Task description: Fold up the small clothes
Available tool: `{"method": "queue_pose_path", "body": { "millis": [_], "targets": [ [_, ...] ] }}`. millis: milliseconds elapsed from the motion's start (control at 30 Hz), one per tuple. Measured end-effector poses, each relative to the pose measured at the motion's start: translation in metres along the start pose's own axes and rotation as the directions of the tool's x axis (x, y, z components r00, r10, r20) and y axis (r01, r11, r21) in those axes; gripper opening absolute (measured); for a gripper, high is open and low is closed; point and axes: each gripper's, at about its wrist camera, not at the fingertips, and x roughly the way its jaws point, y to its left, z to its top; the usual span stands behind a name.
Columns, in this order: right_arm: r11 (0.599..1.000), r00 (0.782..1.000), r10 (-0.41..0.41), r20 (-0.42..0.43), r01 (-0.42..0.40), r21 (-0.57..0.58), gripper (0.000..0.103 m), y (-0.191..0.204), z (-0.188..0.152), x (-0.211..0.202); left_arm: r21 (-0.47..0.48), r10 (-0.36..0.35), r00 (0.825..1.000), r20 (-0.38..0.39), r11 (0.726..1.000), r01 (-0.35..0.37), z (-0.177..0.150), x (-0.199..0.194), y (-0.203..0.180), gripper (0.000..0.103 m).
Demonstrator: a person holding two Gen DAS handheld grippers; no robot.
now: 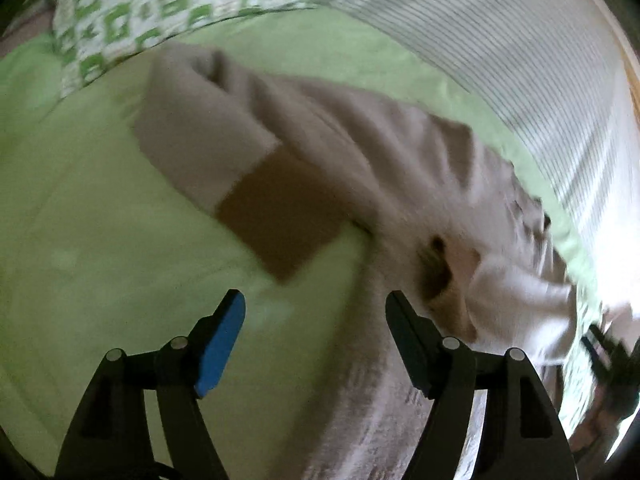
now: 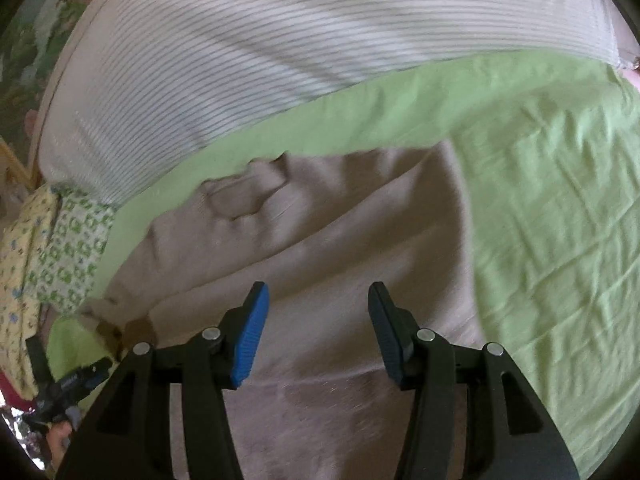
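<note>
I have a beige garment [image 1: 360,148] lying across the green bed sheet [image 1: 100,220], and by my reading it is partly folded rather than finished. In the left wrist view one part is doubled over into a neat flap with a darker brown panel [image 1: 280,220] at its end, while the rest runs away to the right in loose wrinkles. In the right wrist view the same beige garment [image 2: 340,260] shows a long diagonal crease and a bunched, puckered patch near its far edge, so it does not lie flat yet. I judge that at least one more fold and some smoothing are left before this piece can be set aside. The motion blur keeps me from telling what kind of garment it is.

A striped white cover [image 2: 240,48] lies beyond it, and a green-and-white patterned cloth [image 1: 140,12] sits at the far corner of the bed.

My left tool [image 1: 316,308] stands wide open with nothing between its blue pads. It hangs over the sheet right at the edge of the garment, and I cannot see it touching either. My right tool [image 2: 318,300] is about half open, directly above the middle of the garment, and its pads grip nothing. Whether its tips brush the cloth I cannot tell. Neither tool has hold of the garment at this moment.
</note>
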Motion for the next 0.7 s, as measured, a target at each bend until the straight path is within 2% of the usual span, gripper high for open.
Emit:
{"method": "queue_pose_path", "body": {
  "millis": [100,167,267,400,500,600,700],
  "targets": [
    [0.999,0.998,0.048,-0.030,-0.048,0.004,0.053,0.014,-0.010,0.004,-0.052,-0.007,1.000,0.004,0.999,0.007,0.012,-0.005,0.012,0.074],
    [0.996,0.994,0.088,-0.058,-0.089,-0.014,0.053,0.029,-0.018,0.007,-0.067,0.004,1.000,-0.003,0.998,-0.004,0.021,-0.004,0.015,0.079],
    [0.992,0.991,0.110,-0.081,-0.115,-0.053,0.053,0.051,-0.027,0.013,-0.098,0.047,0.998,-0.029,0.994,-0.050,0.036,0.004,0.022,0.081],
    [0.989,0.986,0.134,-0.101,-0.140,-0.054,0.053,0.066,-0.037,0.019,-0.241,0.039,0.995,-0.096,0.969,-0.061,0.062,0.030,0.039,0.081],
    [0.988,0.983,0.130,-0.128,-0.140,-0.066,0.053,0.071,-0.043,0.023,-0.278,0.056,0.992,-0.110,0.957,-0.085,0.074,0.043,0.045,0.078],
    [0.990,0.983,0.113,-0.142,-0.123,-0.063,0.053,0.067,-0.045,0.024,-0.241,0.067,0.994,-0.088,0.967,-0.086,0.080,0.045,0.043,0.014],
    [0.994,0.986,0.096,-0.134,-0.102,-0.040,0.053,0.058,-0.042,0.021,-0.199,0.047,0.999,-0.026,0.979,-0.052,0.074,0.028,0.025,0.012]
  ]
}}
